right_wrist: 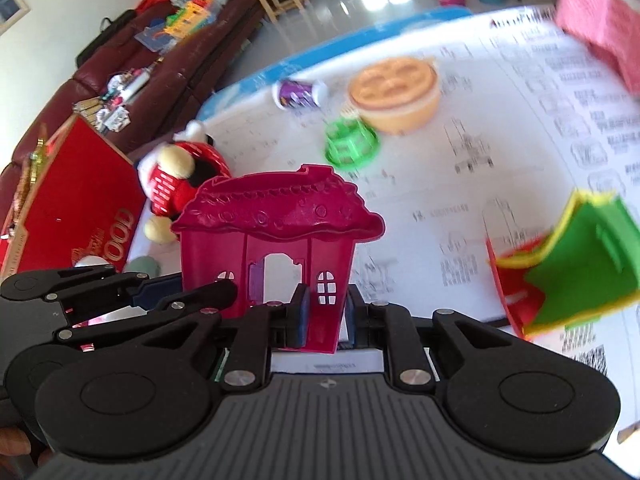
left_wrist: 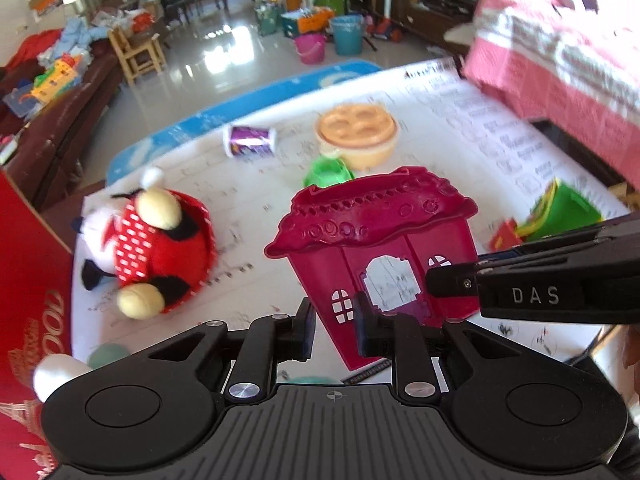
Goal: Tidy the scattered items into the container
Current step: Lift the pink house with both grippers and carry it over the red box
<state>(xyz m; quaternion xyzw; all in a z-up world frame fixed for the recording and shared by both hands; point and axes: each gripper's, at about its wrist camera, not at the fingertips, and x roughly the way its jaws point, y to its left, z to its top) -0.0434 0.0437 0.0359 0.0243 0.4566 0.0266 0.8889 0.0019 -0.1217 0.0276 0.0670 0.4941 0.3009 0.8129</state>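
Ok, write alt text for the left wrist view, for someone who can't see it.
The left gripper is clamped on the lower wall of a magenta toy house, while the right gripper reaches in from the right to the same house. Behind, on a printed white sheet, lie a red plush doll, a purple cup on its side and an orange lidded bowl.

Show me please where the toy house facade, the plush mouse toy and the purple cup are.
Toy house facade (left_wrist: pixel 376 216): left wrist view, on its roof.
Plush mouse toy (left_wrist: pixel 140 248): left wrist view, on its red dotted dress.
Purple cup (right_wrist: pixel 298 94): right wrist view, on its printed side.
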